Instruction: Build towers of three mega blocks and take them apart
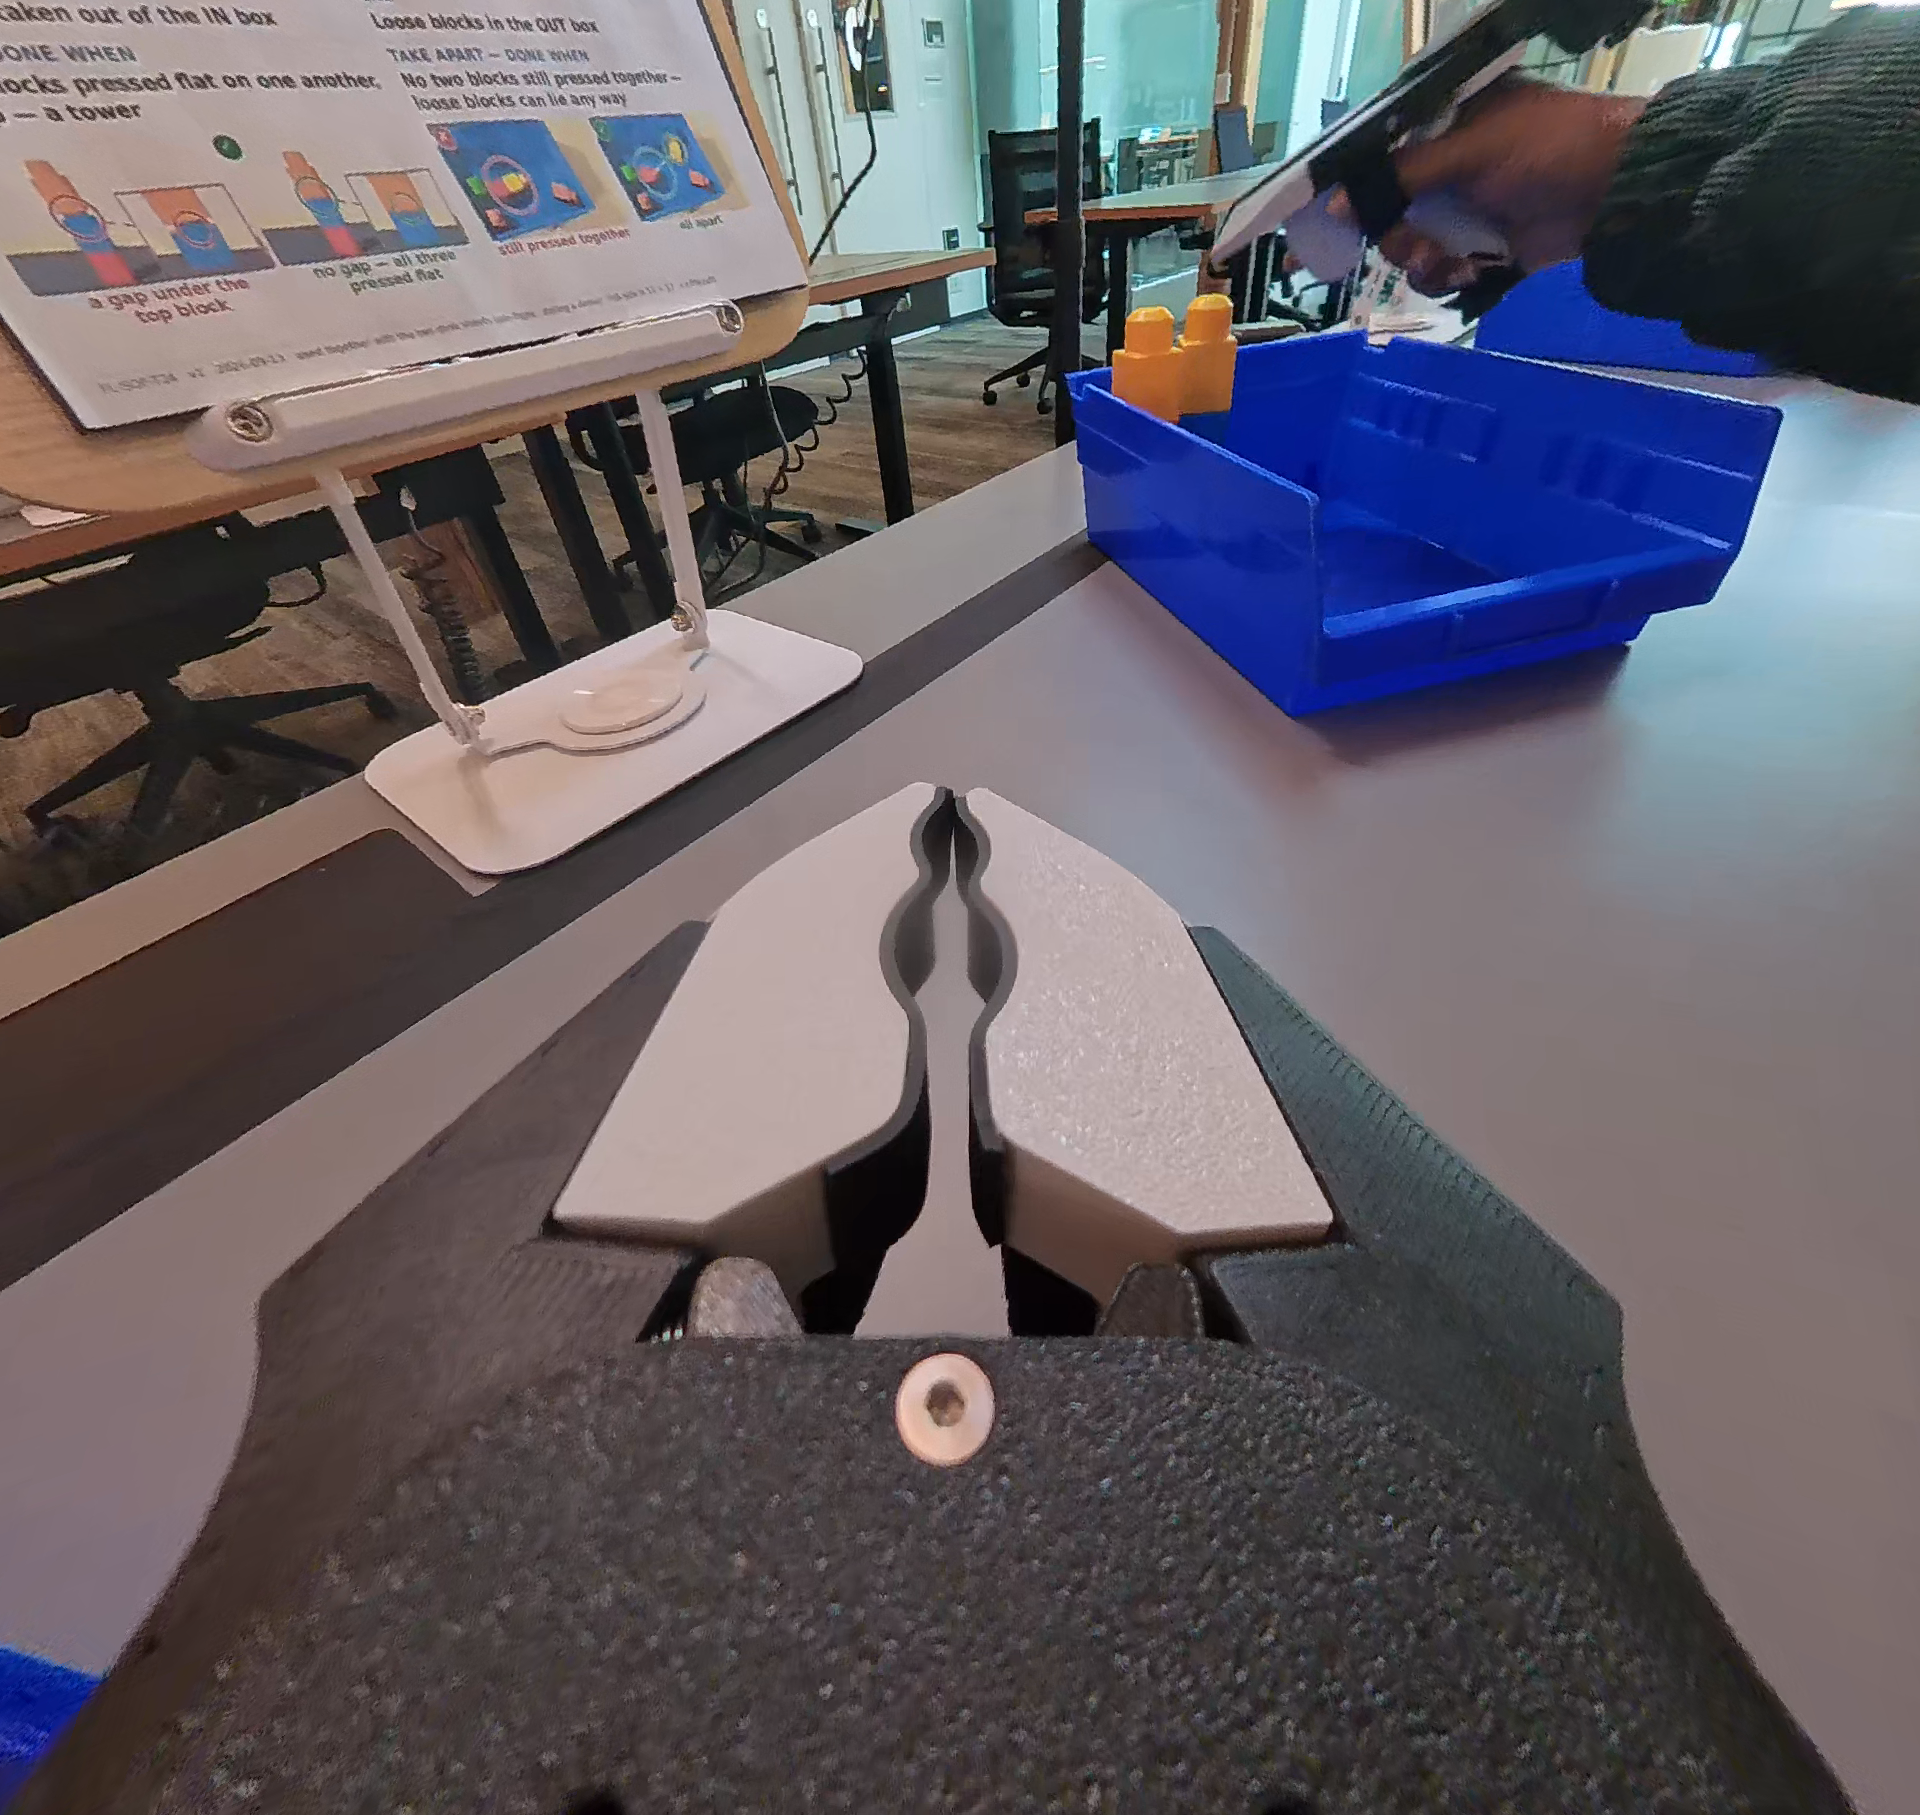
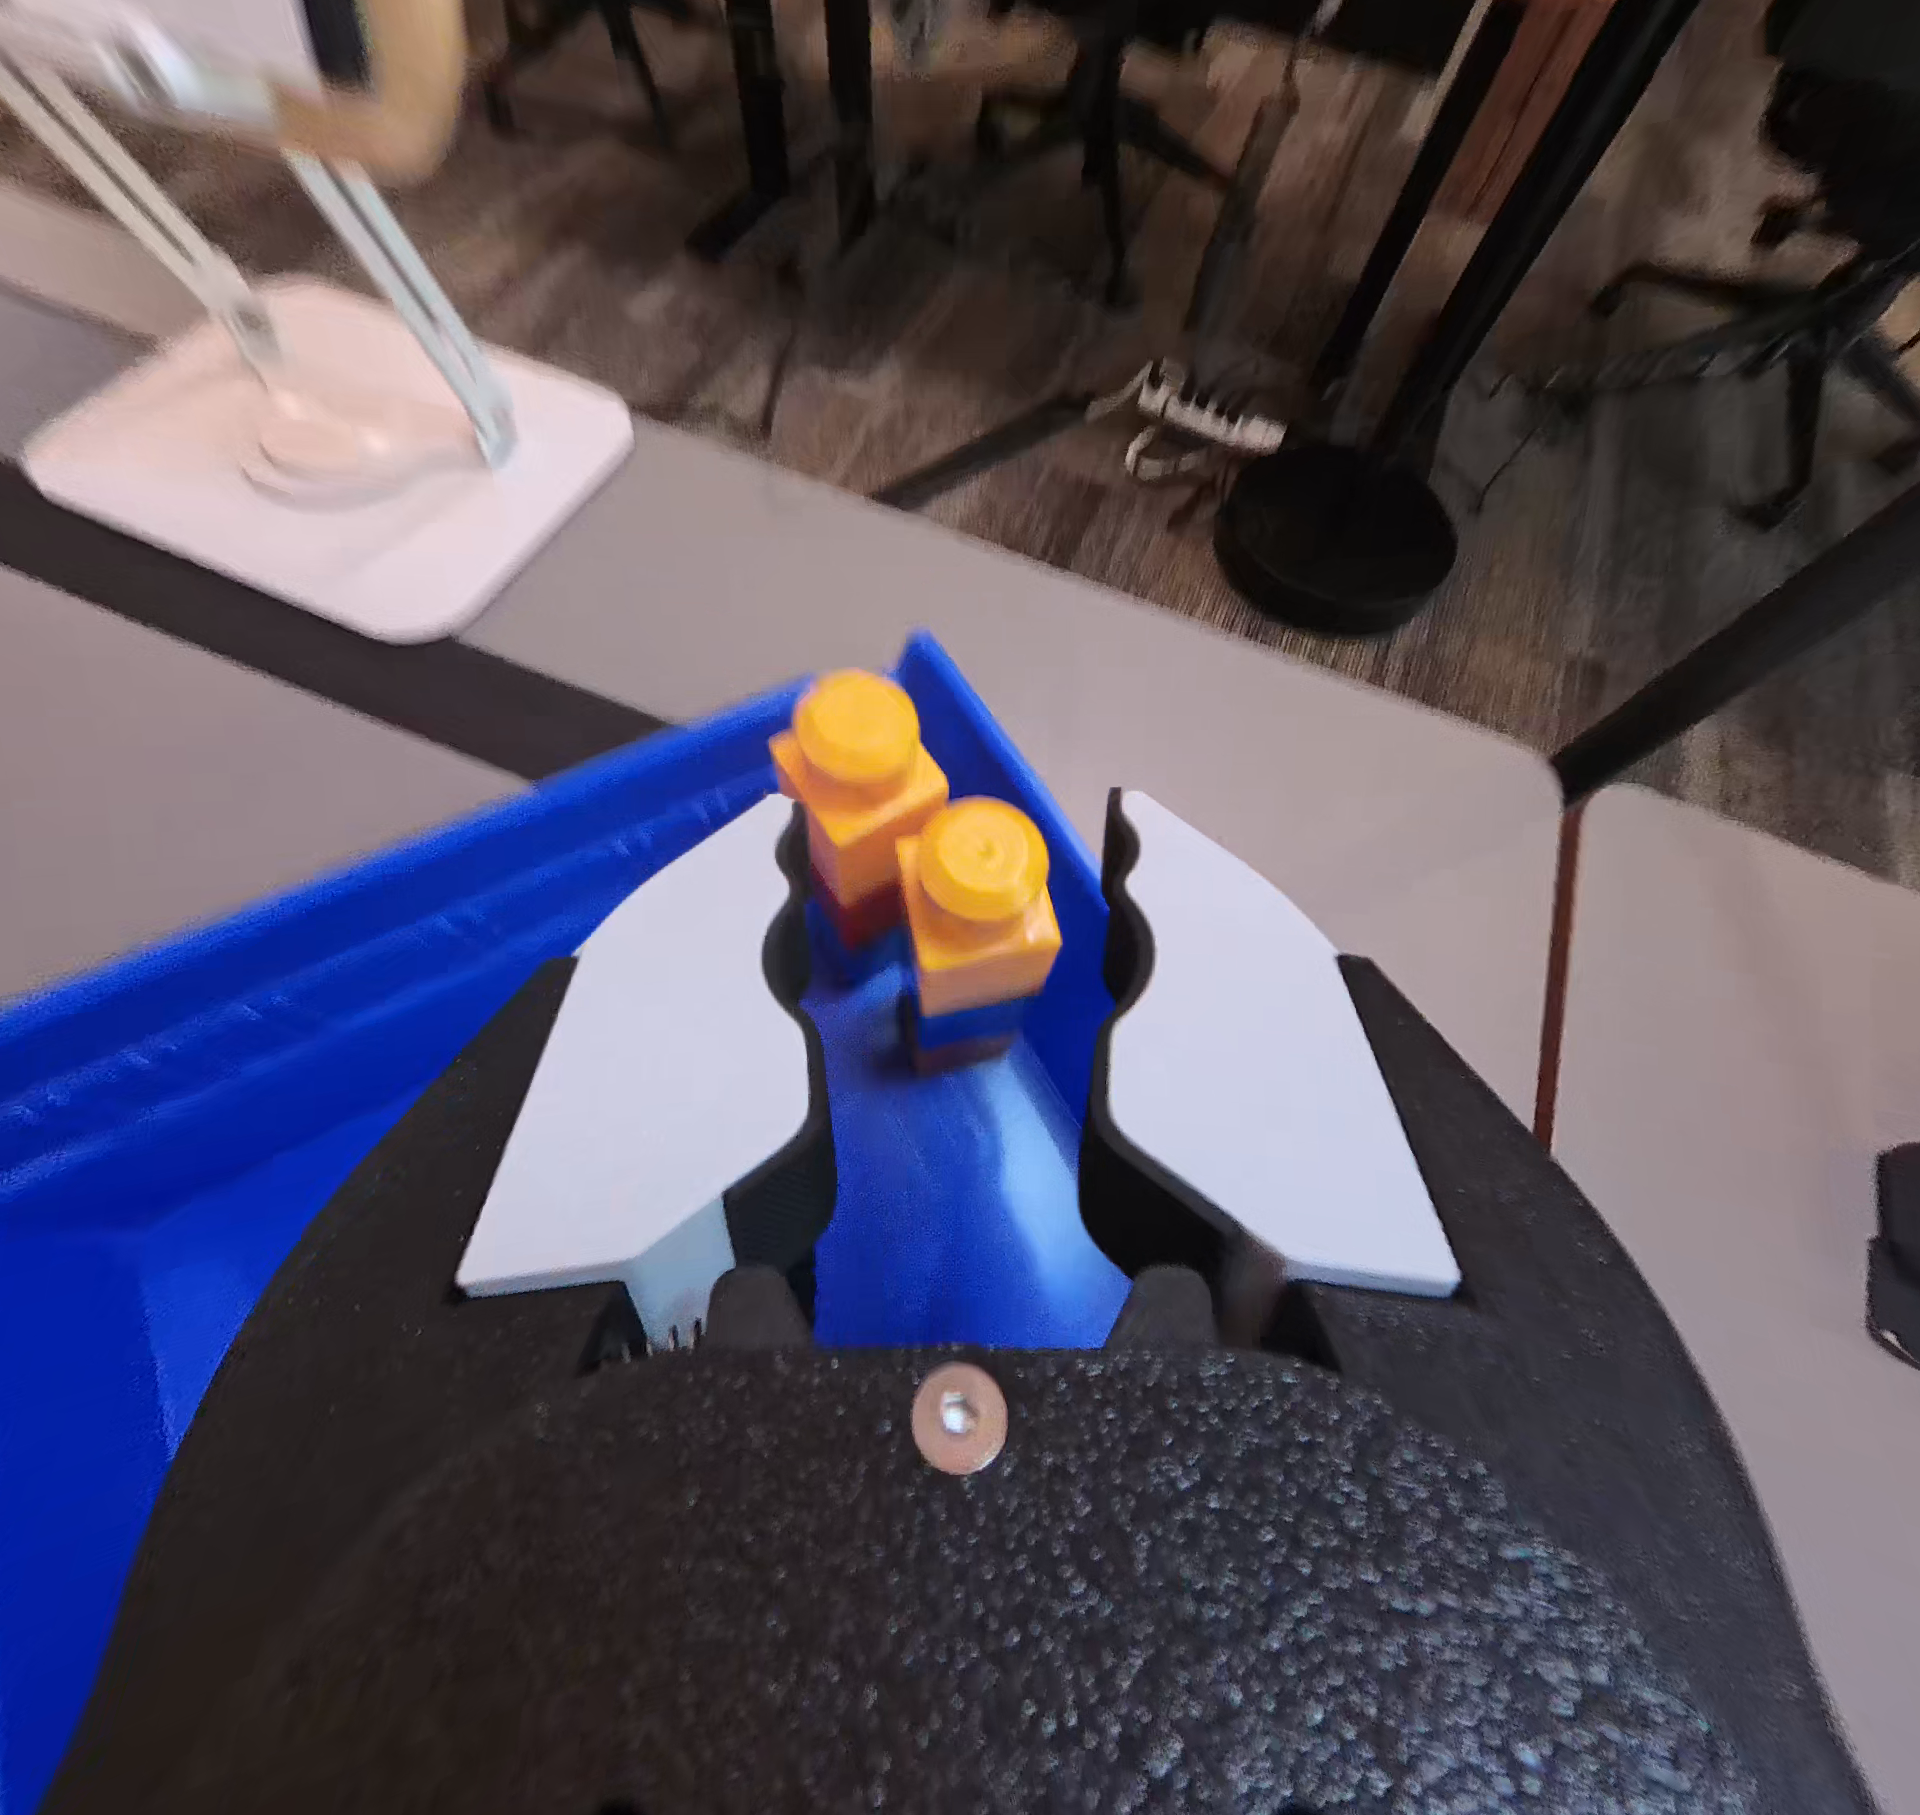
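Note:
Two block towers stand upright in the far corner of a blue bin point(image 2: 312, 996). Each has an orange block on top. The farther tower point(image 2: 857, 809) shows red then blue under the orange. The nearer tower point(image 2: 977, 924) shows blue then red. My right gripper point(image 2: 951, 809) is open above the bin, its fingers on either side of the towers without touching them. In the left wrist view the orange tops point(image 1: 1179, 352) stick up over the bin's point(image 1: 1455, 560) far left wall. My left gripper point(image 1: 951, 804) is shut and empty, low over the grey table point(image 1: 1455, 1038).
A white stand point(image 1: 613, 737) holding an instruction sheet is on the table left of the bin; it also shows in the right wrist view point(image 2: 332, 508). A person's gloved hand point(image 1: 1714, 207) holds the right gripper above the bin. Office desks and chairs lie beyond the table edge. One gripper's finger ends stand about 50 centimeters off the other's.

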